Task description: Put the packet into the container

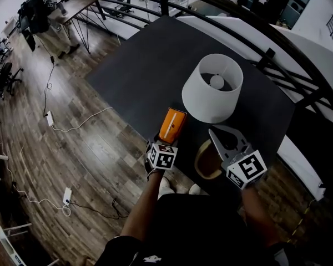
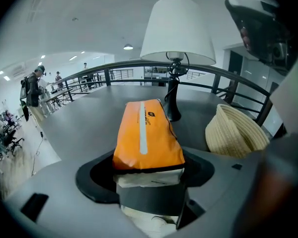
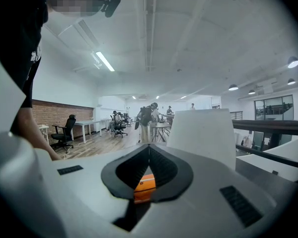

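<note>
An orange packet (image 1: 173,123) lies on the dark table (image 1: 139,71), just left of the lamp's base. My left gripper (image 1: 167,140) is shut on its near end; in the left gripper view the packet (image 2: 146,133) fills the jaw opening of that gripper (image 2: 149,175). The container is a woven straw basket (image 1: 202,162) at the table's near edge, to the right of the packet (image 2: 236,130). My right gripper (image 1: 213,132) hovers over the basket with its jaws shut and empty (image 3: 149,152). Through its gap a strip of the orange packet (image 3: 145,188) shows.
A lamp with a white shade (image 1: 212,87) stands behind the packet and basket, its black stem (image 2: 171,100) close to the packet's far end. A black railing (image 1: 299,65) curves round the table's far side. A person (image 1: 41,13) stands by desks on the wooden floor.
</note>
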Demonstrator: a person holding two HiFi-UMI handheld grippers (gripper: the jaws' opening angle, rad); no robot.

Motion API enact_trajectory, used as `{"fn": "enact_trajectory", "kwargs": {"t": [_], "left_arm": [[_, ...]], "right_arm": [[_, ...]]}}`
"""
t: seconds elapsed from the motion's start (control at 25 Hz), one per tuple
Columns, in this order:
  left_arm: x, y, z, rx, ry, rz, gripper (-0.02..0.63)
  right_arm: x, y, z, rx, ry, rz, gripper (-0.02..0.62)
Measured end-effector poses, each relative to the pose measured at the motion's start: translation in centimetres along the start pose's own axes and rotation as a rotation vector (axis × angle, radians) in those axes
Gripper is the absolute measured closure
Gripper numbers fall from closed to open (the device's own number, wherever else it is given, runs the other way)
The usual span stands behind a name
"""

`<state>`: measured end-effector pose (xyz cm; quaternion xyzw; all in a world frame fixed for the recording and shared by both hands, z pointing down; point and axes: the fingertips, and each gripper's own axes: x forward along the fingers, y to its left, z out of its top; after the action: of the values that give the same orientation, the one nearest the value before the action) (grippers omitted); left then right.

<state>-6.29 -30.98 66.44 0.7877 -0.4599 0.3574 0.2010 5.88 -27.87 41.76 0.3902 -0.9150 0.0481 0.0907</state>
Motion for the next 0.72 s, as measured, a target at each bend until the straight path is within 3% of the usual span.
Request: {"fn": "enact_trajectory", "kwargs": {"t": [0.36, 0.72], "left_arm": [[-3.2, -0.9, -0.3, 0.0, -0.025, -0.01, 0.264], [-6.1, -3.8, 0.6, -0.017, -0.072, -0.075, 0.264]], "right_arm": [[-1.1, -0.2, 0.7, -0.007, -0.025, -0.027, 0.591], [-3.0, -0.2, 0.0, 0.01, -0.036, -0.087, 0.591]]}}
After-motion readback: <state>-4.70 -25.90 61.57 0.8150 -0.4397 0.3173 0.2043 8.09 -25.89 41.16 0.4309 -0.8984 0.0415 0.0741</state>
